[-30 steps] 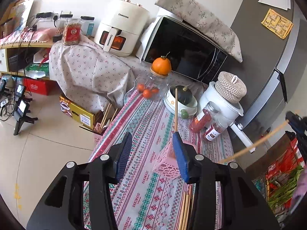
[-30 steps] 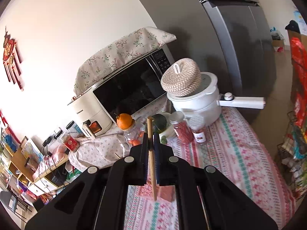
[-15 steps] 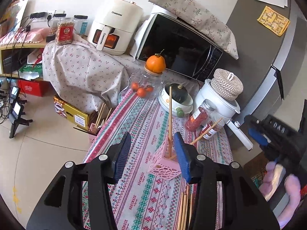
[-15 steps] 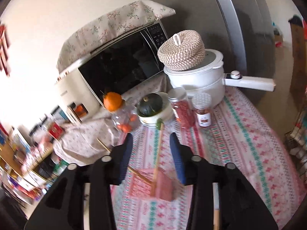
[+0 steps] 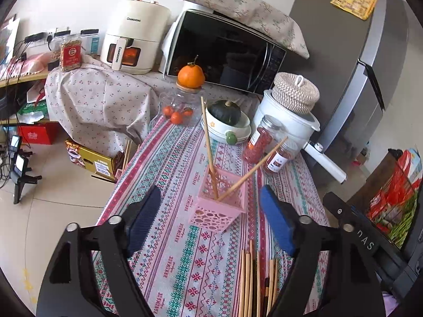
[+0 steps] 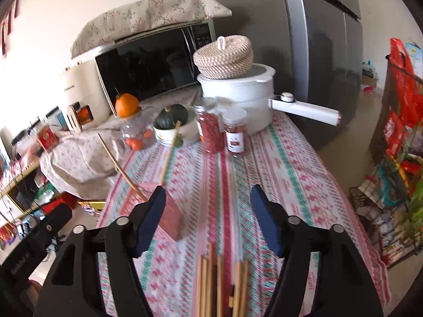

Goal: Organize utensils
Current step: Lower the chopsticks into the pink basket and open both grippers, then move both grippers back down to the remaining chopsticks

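A pink perforated holder (image 5: 219, 206) stands on the patterned tablecloth (image 5: 171, 174) with two wooden chopsticks (image 5: 208, 148) leaning in it. It also shows in the right wrist view (image 6: 171, 214), blurred, partly behind my left finger. My left gripper (image 5: 211, 219) is open and empty, its fingers on either side of the holder and a little nearer. My right gripper (image 6: 208, 214) is open and empty above the table. Several loose chopsticks (image 5: 253, 282) lie on the cloth at the near edge, also in the right wrist view (image 6: 222, 285).
At the table's far end stand a glass jar with an orange on top (image 5: 185, 100), a bowl with a green squash (image 5: 226, 124), two red spice jars (image 5: 261, 137), a white pot with a woven lid (image 5: 288, 111) and a microwave (image 5: 224, 55). The table's left edge drops to the floor.
My right gripper opened and let go of the chopstick, which now leans in the pink holder beside the first one. My right gripper pulled back. My left gripper stayed open around the holder.
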The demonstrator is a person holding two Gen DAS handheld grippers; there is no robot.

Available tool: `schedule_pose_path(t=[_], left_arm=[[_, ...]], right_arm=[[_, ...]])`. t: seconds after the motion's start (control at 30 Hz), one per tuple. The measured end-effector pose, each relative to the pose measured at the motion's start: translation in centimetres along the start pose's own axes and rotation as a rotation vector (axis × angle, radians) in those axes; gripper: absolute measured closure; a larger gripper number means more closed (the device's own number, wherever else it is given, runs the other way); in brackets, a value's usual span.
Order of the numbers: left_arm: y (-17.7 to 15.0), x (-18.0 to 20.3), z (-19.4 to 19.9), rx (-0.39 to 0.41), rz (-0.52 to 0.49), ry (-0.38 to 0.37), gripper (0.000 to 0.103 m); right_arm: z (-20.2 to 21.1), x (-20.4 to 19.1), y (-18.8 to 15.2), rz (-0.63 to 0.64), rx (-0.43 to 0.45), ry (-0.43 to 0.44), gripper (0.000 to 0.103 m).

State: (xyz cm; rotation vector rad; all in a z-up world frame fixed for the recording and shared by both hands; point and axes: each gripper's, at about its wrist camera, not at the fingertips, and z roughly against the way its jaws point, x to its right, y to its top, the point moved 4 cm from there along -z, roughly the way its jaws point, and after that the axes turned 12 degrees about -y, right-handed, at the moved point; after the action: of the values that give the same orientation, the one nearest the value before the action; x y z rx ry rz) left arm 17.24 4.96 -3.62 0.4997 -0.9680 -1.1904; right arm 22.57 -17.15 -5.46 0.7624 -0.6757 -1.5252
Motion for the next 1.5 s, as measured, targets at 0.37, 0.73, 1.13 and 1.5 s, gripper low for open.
schedule_pose_path(t=[0.37,0.73,1.13,1.5], left_arm=[[-3.2,1.9,-1.7,-0.069,-0.072,0.025,0.01],[-6.5,1.4,-5.4,-0.285,-0.052,0.023,0.007],[-12.0,-1.1,-12.3,-0.656,0.087,0.114,0.007],[-12.6,-1.3,-15.7,-0.666,0.047,0.234,0.007]], right_arm=[[-0.8,3.5,-3.0,0.01,-0.051,-0.077,0.015],[-3.1,9.7,-7.6,-0.045,-0.208,-0.155,0.007],[-5.0,13.0,-11.0,-0.152,-0.481,-0.014,0.007],[-4.2,14.0,-11.6,-0.194,-0.521,0.051,0.007]])
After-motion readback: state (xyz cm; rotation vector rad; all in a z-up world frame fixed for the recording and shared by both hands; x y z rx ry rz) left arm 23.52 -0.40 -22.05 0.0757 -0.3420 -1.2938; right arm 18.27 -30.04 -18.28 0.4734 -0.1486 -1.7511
